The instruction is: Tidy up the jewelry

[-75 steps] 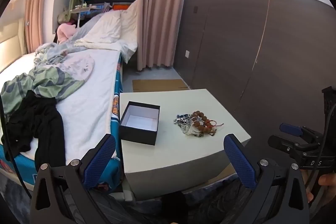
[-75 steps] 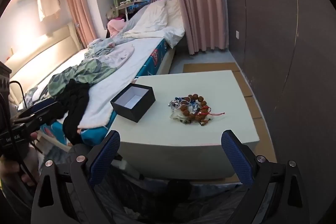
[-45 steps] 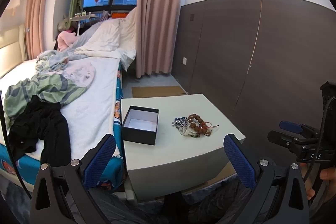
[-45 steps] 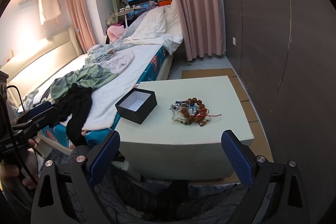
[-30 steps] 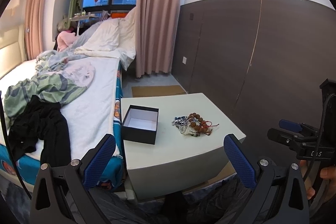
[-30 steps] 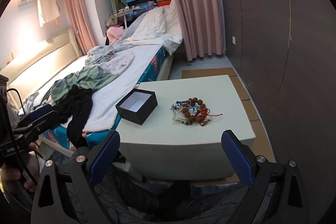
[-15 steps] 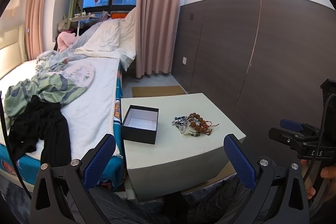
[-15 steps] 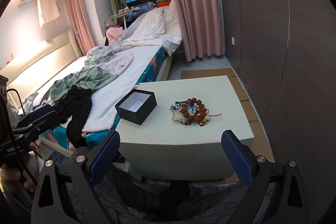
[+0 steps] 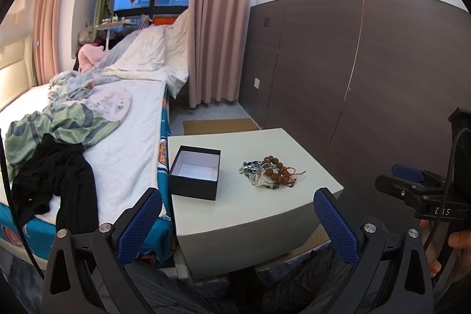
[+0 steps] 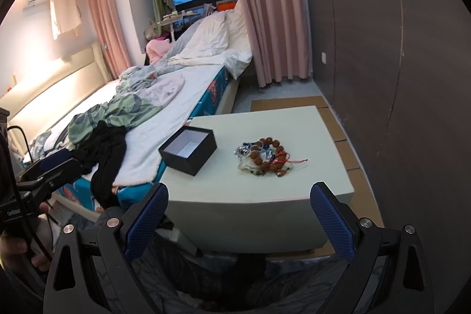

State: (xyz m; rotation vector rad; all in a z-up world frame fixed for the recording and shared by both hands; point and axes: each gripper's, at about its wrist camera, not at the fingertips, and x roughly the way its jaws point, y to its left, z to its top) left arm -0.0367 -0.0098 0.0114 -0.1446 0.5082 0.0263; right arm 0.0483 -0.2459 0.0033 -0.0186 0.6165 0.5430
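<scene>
Nearest the cameras, both tongs stand wide apart and hold nothing: the left tongs [image 9: 237, 221] and the right tongs [image 10: 238, 218] hang short of the near edge of the surface [image 10: 265, 187], well clear of everything on it.

On that pale surface the jewelry pile [image 10: 266, 157] lies right of centre, a single tangled heap. In it I count one brown bead bracelet [image 9: 275, 169], at least one red cord trailing out to the right, and a knot of silver and blue pieces. How many separate items that knot holds cannot be told at this size. Left of the heap, apart from it, sits one open black box [image 10: 188, 150] with a white lining and nothing visible inside, close to the surface's left edge beside the bed [image 9: 126, 143].

The tangle is likely the main hazard: closing on the bracelet may drag the cords and small pieces along, and a strand could drop between heap and box or slide off the surface. The light box may also skid toward the bed if a finger knocks its wall.

Farther back, one bed carries loose clothes and bedding.
</scene>
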